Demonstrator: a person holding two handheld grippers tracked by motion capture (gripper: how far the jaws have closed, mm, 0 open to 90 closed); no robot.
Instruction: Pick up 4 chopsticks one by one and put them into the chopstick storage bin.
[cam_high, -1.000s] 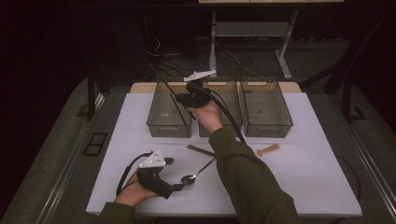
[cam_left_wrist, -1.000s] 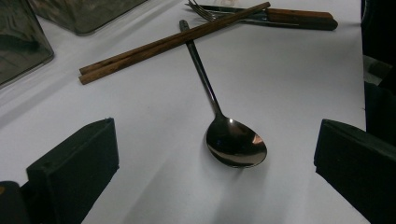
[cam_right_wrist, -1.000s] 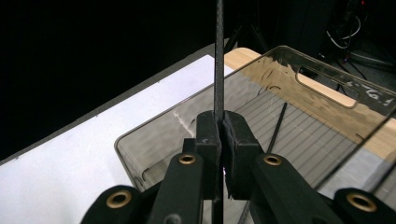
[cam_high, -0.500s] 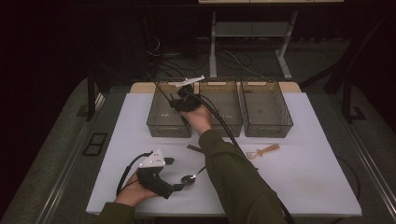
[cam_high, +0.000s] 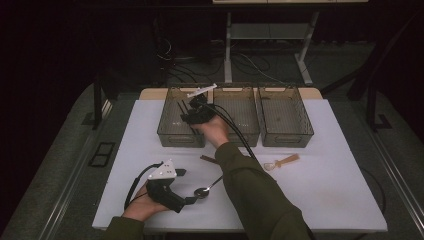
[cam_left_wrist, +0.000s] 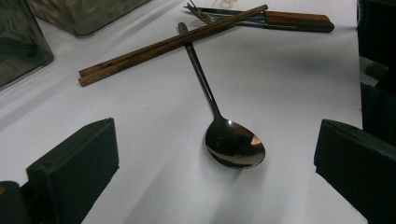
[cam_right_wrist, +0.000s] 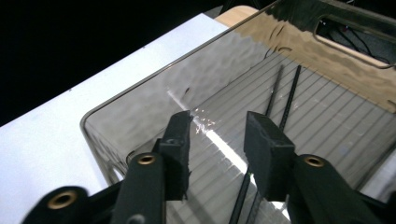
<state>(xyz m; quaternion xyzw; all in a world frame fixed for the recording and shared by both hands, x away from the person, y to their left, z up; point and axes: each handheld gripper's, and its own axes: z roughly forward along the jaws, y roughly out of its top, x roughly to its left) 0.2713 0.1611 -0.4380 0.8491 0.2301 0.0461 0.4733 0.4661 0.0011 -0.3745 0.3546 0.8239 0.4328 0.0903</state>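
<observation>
Now your right claw (cam_right_wrist: 217, 140) hangs parted and empty over the left bin (cam_high: 172, 131) holding black chopsticks (cam_right_wrist: 285, 100); your left claw (cam_left_wrist: 215, 154), spread wide, straddles the spoon (cam_left_wrist: 235, 148) to grab it.

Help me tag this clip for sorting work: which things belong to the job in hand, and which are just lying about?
In hand: left gripper; spoon ahead of its open jaws; right gripper, open over the left bin; black chopsticks inside it.
Lying about: wooden chopsticks; fork; middle bin; right bin; pale utensil.
</observation>
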